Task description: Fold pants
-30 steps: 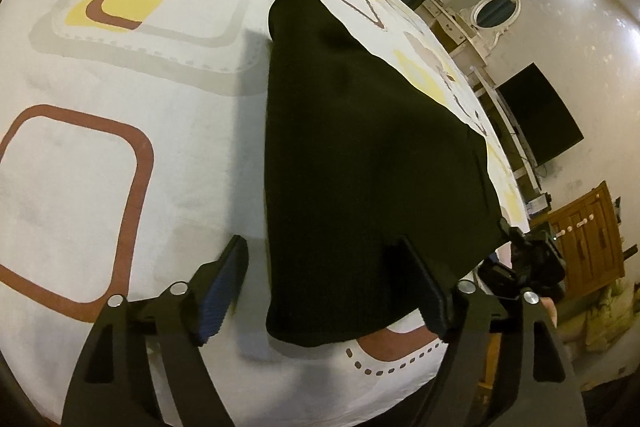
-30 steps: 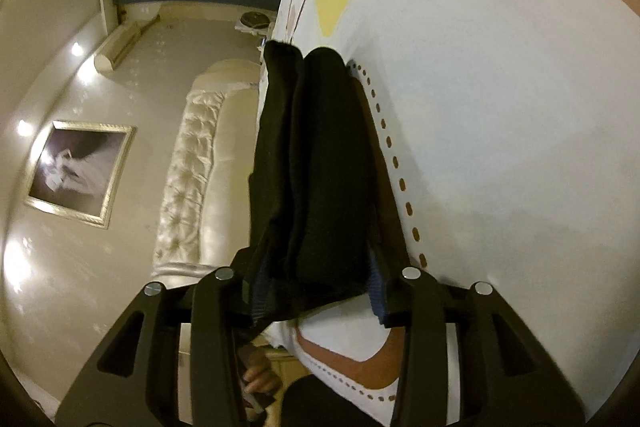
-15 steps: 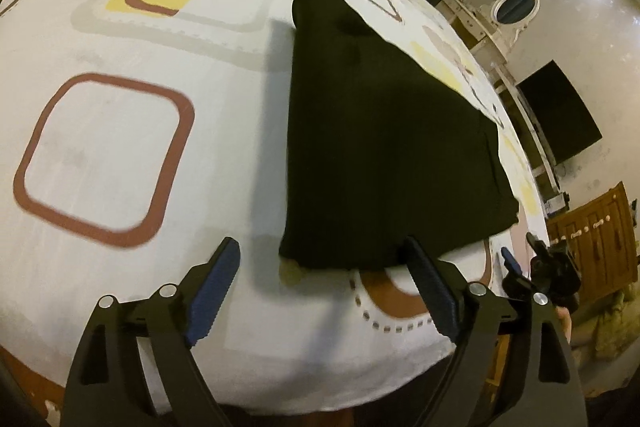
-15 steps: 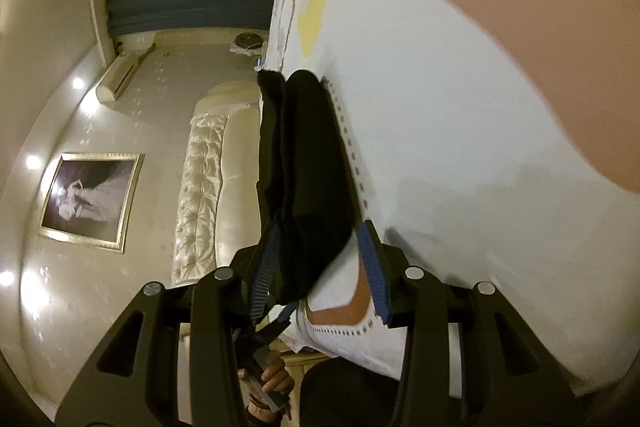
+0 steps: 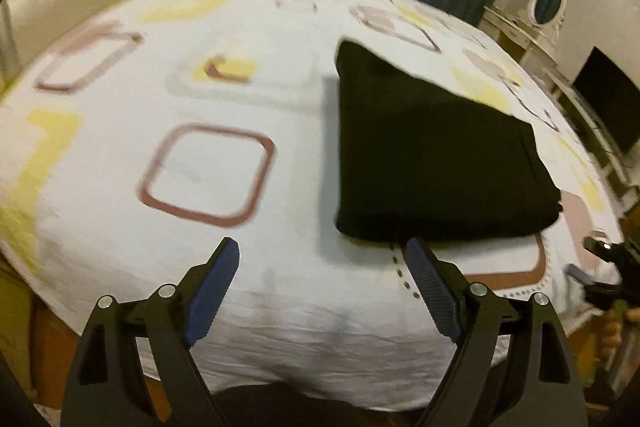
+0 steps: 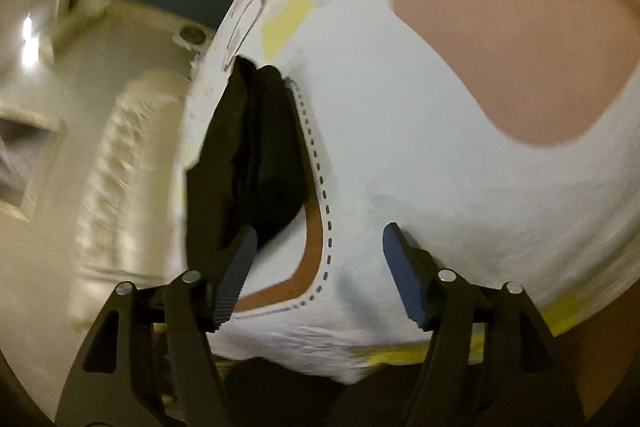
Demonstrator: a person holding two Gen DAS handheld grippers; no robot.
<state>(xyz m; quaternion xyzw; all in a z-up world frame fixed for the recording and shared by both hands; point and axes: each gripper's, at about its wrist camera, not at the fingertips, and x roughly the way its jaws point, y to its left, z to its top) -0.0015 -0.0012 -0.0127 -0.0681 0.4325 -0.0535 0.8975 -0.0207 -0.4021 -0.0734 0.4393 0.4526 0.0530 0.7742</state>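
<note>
From my left camera, the bed (image 5: 120, 167) fills the view, its white cover printed with brown, yellow and grey squares. My left tool (image 5: 322, 259) hangs above the near edge with its jaws spread wide and nothing between them; its blue pads (image 5: 212, 291) are clear of the cloth. Just beyond its right finger lie the black pants (image 5: 432, 155), folded into a flat, thick stack on the right half of the bed, the near edge close to a brown rounded square with a dotted border. At the far right edge I can see the right tool (image 5: 608, 267) and part of a hand under it.

From my right camera, that tool's jaws are opening and hold nothing; the pants (image 6: 256, 155) sit just past the left finger, edge-on, layers showing.
</note>
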